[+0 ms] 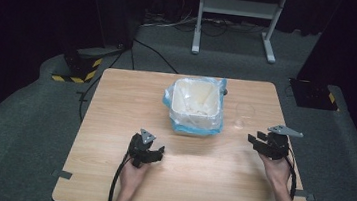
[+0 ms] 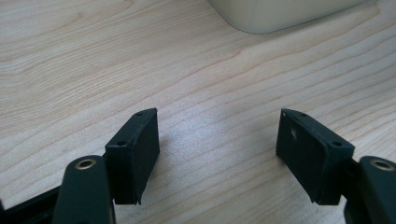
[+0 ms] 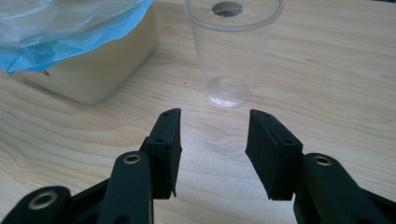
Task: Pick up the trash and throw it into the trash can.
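1. High view: wooden bench (image 1: 113, 124) on grey carpet; a white frame stand (image 1: 235, 16) on the floor beyond it.
2. Bin (image 1: 195, 105), cream, square, lined with a clear and blue bag (image 1: 220, 92); stands mid-bench toward the far edge.
3. Cup (image 1: 244, 112), clear plastic, upright, just right of the bin and apart from it. In the right gripper view the cup (image 3: 231, 51) stands straight ahead of the jaws, empty, with the bin (image 3: 102, 70) to its left.
4. Left claw (image 1: 153, 154), held in the left hand (image 1: 131, 173), near the bench front, well apart from the bin. Left gripper view: claw (image 2: 217, 140) spread wide over bare wood, nothing between the jaws.
5. Right claw (image 1: 257, 140), held in the right hand (image 1: 277, 168), near the right edge, close to the cup. Right gripper view: claw (image 3: 212, 140) moderately parted, empty, not touching the cup.
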The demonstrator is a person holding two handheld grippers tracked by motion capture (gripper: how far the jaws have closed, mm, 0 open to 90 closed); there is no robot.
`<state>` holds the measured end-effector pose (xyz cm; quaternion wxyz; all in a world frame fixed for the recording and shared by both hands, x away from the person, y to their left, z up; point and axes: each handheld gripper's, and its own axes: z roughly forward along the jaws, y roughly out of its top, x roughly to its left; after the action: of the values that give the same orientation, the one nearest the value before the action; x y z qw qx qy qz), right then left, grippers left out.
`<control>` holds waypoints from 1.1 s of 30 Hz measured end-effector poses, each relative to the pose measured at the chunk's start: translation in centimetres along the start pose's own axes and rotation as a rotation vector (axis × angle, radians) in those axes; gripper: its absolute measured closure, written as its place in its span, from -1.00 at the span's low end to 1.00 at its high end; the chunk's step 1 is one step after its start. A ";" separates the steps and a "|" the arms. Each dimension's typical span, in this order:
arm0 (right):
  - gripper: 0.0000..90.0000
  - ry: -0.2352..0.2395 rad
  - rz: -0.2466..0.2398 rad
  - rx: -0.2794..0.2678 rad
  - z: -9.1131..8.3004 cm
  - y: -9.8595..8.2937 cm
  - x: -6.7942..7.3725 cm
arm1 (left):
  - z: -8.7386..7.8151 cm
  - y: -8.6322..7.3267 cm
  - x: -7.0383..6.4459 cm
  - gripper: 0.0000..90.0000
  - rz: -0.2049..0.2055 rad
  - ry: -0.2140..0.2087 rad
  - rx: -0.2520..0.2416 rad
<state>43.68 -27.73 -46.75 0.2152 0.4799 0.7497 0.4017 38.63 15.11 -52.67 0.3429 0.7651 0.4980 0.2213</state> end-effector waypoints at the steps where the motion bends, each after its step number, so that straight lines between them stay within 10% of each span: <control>1: 0.21 0.001 -0.004 -0.003 0.0 0.1 0.0 | 0.0 0.0 0.0 -0.34 0.000 0.000 0.000; 33: 0.23 0.006 -0.054 -0.011 1.2 5.2 1.1 | 0.0 0.0 0.0 -0.34 0.000 0.000 0.000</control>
<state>46.92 -25.18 -43.13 0.2263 0.4571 0.7607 0.4014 38.63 15.11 -52.67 0.3430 0.7651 0.4979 0.2214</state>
